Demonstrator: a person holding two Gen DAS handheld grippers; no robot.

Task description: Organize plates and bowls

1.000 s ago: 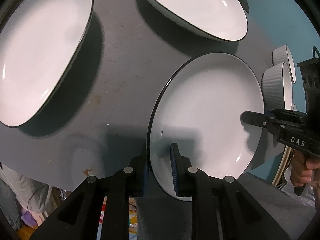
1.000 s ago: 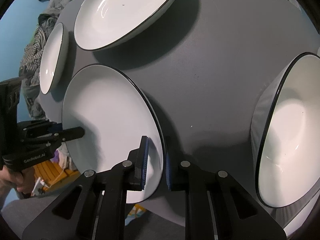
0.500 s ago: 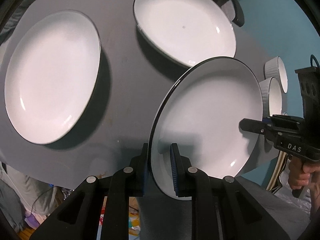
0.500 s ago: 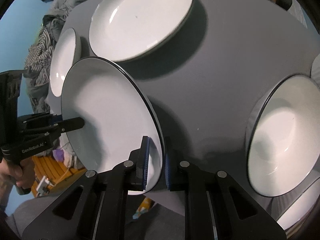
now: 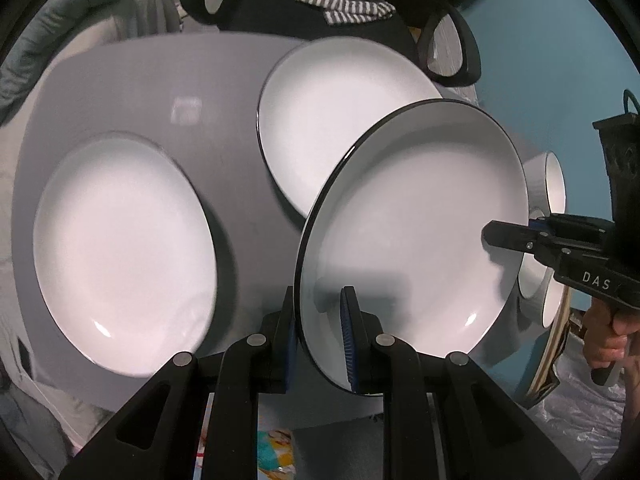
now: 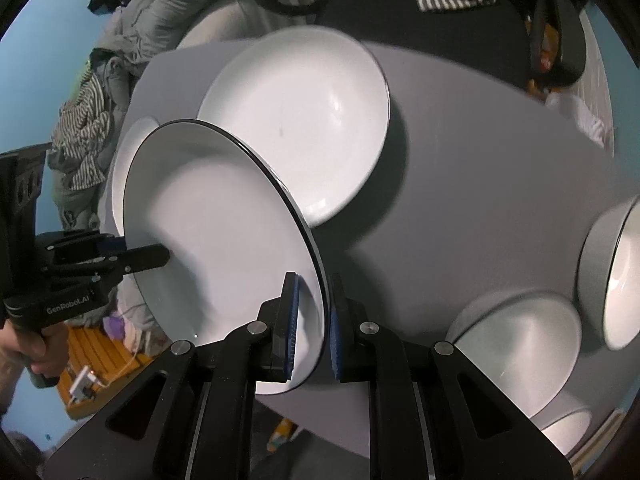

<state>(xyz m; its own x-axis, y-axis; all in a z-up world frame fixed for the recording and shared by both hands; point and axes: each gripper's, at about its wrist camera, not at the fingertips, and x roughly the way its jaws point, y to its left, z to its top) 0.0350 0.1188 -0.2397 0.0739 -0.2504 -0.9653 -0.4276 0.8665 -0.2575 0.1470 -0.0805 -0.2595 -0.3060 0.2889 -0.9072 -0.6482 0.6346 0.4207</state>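
A white plate with a black rim (image 5: 412, 232) is held in the air by both grippers, tilted above the grey table. My left gripper (image 5: 320, 336) is shut on its near rim. My right gripper (image 6: 312, 320) is shut on the opposite rim of the same plate (image 6: 216, 240); its fingertip also shows in the left wrist view (image 5: 504, 236). A second white plate (image 5: 336, 120) lies on the table behind and partly under the held one. A third plate (image 5: 120, 252) lies to the left.
The round grey table (image 5: 168, 92) carries white bowls at its right side (image 6: 516, 344) (image 6: 616, 276). A black chair with striped cloth (image 5: 348, 8) stands behind the table. Piled clothes (image 6: 92, 120) lie at the left.
Both grippers have lifted the plate higher and moved it toward the far plate, which it now overlaps. The view has risen, showing the table's far edge and the chair.
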